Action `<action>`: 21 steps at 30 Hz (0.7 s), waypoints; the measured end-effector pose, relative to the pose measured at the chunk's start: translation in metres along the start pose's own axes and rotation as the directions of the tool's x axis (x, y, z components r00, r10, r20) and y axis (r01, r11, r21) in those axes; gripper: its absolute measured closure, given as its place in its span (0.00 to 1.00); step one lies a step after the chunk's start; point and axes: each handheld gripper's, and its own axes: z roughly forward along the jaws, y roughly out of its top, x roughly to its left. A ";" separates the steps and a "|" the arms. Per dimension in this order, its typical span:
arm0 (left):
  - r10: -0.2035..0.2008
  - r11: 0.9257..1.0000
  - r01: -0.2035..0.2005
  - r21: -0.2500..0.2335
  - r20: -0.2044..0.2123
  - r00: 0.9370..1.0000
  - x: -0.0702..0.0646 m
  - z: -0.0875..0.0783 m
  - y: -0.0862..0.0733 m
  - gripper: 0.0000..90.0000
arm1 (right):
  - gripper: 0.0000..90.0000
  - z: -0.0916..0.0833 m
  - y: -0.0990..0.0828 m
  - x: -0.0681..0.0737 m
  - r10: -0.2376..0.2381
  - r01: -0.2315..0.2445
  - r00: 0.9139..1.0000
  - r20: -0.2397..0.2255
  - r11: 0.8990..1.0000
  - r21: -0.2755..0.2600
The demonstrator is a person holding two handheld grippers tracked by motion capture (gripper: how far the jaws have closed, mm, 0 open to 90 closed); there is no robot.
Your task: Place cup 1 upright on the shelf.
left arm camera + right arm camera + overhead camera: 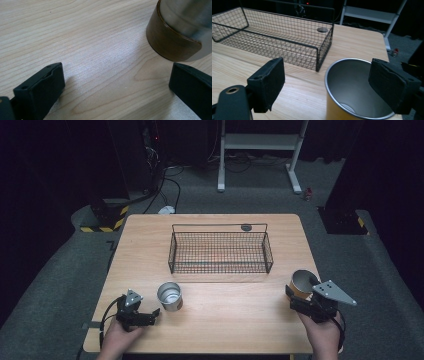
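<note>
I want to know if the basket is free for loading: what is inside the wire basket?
The wire basket holds no objects; table wood shows through its mesh. Both cups stand outside: silver cup, orange cup.

orange cup (352, 100) base cut off at frame bottom; steel cup (182, 27) top cropped

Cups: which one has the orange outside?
The cup at the table's right edge, between the open jaws of the right claw. The other cup, near the left claw, is bare silver metal.
</note>
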 end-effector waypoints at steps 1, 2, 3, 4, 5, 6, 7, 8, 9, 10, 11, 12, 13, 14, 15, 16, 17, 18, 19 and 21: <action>0.000 1.000 0.000 0.000 0.000 1.000 0.000 0.000 0.000 0.01 | 0.15 0.000 -0.001 -0.002 0.001 -0.001 1.000 0.011 1.000 0.001; 0.000 1.000 0.000 0.000 0.000 1.000 0.000 0.000 0.000 0.01 | 0.15 0.000 -0.001 -0.003 0.000 0.000 1.000 0.014 1.000 0.002; 0.000 1.000 0.000 0.000 0.000 1.000 0.000 0.000 0.000 0.01 | 0.15 -0.001 -0.002 -0.004 0.001 -0.001 1.000 0.028 1.000 0.005; 0.000 1.000 0.000 0.000 0.000 1.000 0.000 0.000 0.000 0.01 | 0.15 -0.001 -0.002 -0.005 -0.001 0.001 0.999 0.033 1.000 0.006; 0.000 1.000 0.000 0.000 0.000 1.000 0.000 0.000 0.000 0.01 | 0.14 -0.001 -0.003 -0.006 0.002 -0.003 0.999 0.043 1.000 0.011; 0.000 1.000 0.000 0.000 0.000 1.000 0.000 0.000 0.000 0.01 | 0.14 -0.002 -0.003 -0.008 0.003 -0.003 0.999 0.050 1.000 0.013; 0.000 1.000 0.000 0.000 0.000 1.000 0.000 0.000 0.000 0.01 | 0.14 -0.002 -0.004 -0.009 0.006 -0.006 0.999 0.053 1.000 0.014; 0.000 1.000 0.000 0.000 0.000 1.000 0.000 0.000 0.000 0.01 | 0.13 -0.002 -0.005 -0.011 0.002 -0.003 0.998 0.063 1.000 0.014; 0.000 1.000 0.000 0.000 0.000 1.000 0.000 0.000 0.000 0.01 | 0.13 -0.002 -0.006 -0.012 0.003 -0.004 0.998 0.066 1.000 0.016; 0.000 1.000 0.000 0.000 0.000 1.000 0.000 0.000 0.000 0.01 | 0.12 -0.002 -0.007 -0.014 0.004 -0.005 0.997 0.074 1.000 0.021; 0.000 1.000 0.000 0.000 0.000 1.000 0.000 0.000 0.000 0.01 | 0.12 -0.002 -0.007 -0.015 0.006 -0.008 0.997 0.078 1.000 0.022; 0.000 1.000 0.000 0.000 0.000 1.000 0.000 0.000 0.000 0.01 | 0.12 -0.003 -0.008 -0.016 0.004 -0.006 0.997 0.082 1.000 0.023; 0.000 1.000 0.000 0.000 0.000 1.000 0.000 0.000 0.000 0.01 | 0.12 -0.003 -0.009 -0.018 0.011 -0.013 0.996 0.089 1.000 0.023; 0.000 1.000 0.000 0.000 0.000 1.000 0.000 0.000 0.000 0.01 | 0.12 -0.003 -0.010 -0.019 0.011 -0.013 0.996 0.092 1.000 0.022; 0.000 1.000 0.000 0.000 0.000 1.000 0.000 0.000 0.000 0.01 | 0.12 -0.003 -0.011 -0.021 0.016 -0.019 0.995 0.097 0.999 0.028; 0.000 1.000 0.000 0.000 0.000 1.000 0.000 0.000 0.000 0.01 | 0.12 -0.003 -0.012 -0.022 0.018 -0.022 0.995 0.102 0.999 0.031; 0.000 1.000 0.000 0.000 0.000 1.000 0.000 0.000 0.000 0.01 | 0.12 -0.003 -0.013 -0.023 0.023 -0.026 0.995 0.101 0.999 0.033; 0.000 1.000 0.000 0.000 0.000 1.000 0.000 0.000 0.000 0.01 | 0.12 -0.003 -0.014 -0.025 0.026 -0.030 0.994 0.103 0.999 0.035; 0.000 1.000 0.000 0.000 0.000 1.000 0.000 0.000 0.000 0.01 | 0.12 -0.003 -0.015 -0.025 0.032 -0.036 0.994 0.102 0.999 0.034; 0.000 1.000 0.000 0.000 0.000 1.000 0.000 0.000 0.000 0.01 | 0.12 -0.001 -0.018 -0.027 0.036 -0.040 0.995 0.096 0.998 0.042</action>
